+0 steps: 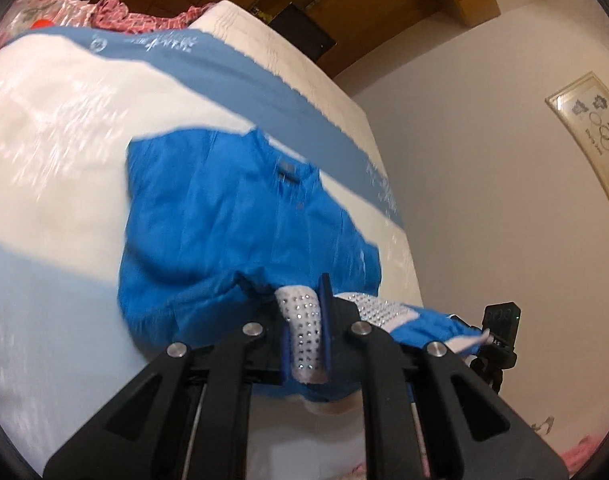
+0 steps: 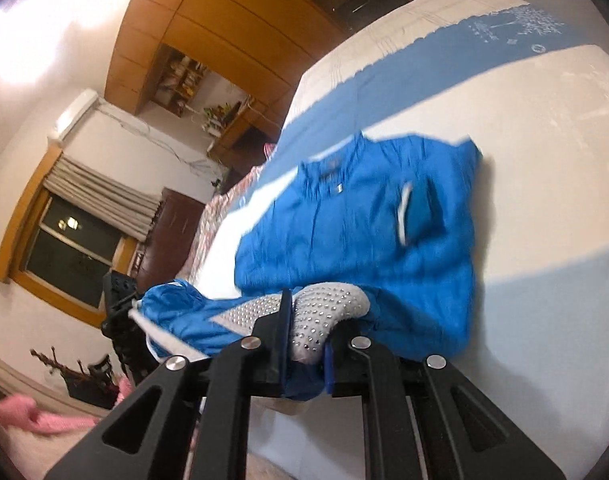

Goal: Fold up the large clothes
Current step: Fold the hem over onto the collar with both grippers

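A bright blue garment (image 1: pixel 232 224) with white trim and a white studded band lies on the bed, its near edge lifted. My left gripper (image 1: pixel 304 340) is shut on the studded band (image 1: pixel 300 320) at that near edge. In the right wrist view the same garment (image 2: pixel 356 232) spreads over the bed, and my right gripper (image 2: pixel 308 344) is shut on the studded band (image 2: pixel 324 312) there. The other gripper shows at the frame edge in each view, in the left wrist view (image 1: pixel 500 332) and in the right wrist view (image 2: pixel 120 304), with the blue hem stretched between them.
The bed (image 1: pixel 56 128) has a white cover with a wide blue stripe (image 1: pixel 296 104). Pink patterned cloth (image 1: pixel 116 12) is piled at its far end. A wall with a framed picture (image 1: pixel 592 140) is on one side. A wooden wardrobe (image 2: pixel 208 32) and a window (image 2: pixel 68 248) stand beyond.
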`<state>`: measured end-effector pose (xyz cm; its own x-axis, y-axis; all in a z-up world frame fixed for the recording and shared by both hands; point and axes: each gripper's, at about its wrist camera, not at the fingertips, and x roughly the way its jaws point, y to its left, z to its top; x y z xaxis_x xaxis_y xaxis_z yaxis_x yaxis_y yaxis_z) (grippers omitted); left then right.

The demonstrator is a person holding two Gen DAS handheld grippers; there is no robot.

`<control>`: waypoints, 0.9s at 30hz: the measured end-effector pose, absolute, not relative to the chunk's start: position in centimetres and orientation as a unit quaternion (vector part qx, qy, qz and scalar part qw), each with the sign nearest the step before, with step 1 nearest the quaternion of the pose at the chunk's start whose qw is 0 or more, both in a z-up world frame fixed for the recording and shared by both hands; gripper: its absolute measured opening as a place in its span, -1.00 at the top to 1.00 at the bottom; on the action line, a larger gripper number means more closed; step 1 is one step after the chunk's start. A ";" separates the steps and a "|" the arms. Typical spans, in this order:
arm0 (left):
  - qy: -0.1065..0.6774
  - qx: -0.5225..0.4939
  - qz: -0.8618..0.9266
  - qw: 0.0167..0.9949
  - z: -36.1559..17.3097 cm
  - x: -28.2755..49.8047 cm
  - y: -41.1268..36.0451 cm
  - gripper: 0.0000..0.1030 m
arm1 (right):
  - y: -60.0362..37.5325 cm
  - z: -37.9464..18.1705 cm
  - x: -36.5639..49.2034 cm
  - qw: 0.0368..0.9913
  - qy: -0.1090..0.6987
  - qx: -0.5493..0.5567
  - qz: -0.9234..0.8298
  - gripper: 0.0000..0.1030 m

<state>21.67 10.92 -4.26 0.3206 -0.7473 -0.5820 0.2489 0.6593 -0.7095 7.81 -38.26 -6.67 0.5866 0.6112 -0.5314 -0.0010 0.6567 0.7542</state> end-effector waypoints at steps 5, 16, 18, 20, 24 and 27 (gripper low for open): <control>0.484 -0.262 -0.322 0.770 -4.2 28.3 9.1 0.80 | -39.8 -6.8 15.2 0.802 0.416 0.383 0.190 0.77; 0.536 -0.272 -0.239 0.763 -11.0 41.2 7.0 0.80 | -43.1 -12.7 29.5 0.772 0.472 0.400 0.147 0.77; 0.554 -0.277 -0.226 0.752 -13.1 42.7 6.8 0.80 | -43.1 -14.6 31.1 0.762 0.489 0.403 0.138 0.77; 0.567 -0.278 -0.216 0.745 -15.0 43.9 6.6 0.80 | -43.2 -16.3 32.7 0.753 0.501 0.407 0.130 0.77; 0.581 -0.297 -0.207 0.729 -17.6 45.2 6.8 0.79 | -43.3 -18.4 34.4 0.744 0.513 0.410 0.121 0.77; 0.586 -0.294 -0.209 0.726 -18.1 45.6 6.8 0.74 | -43.0 -19.5 34.7 0.740 0.526 0.404 0.113 0.76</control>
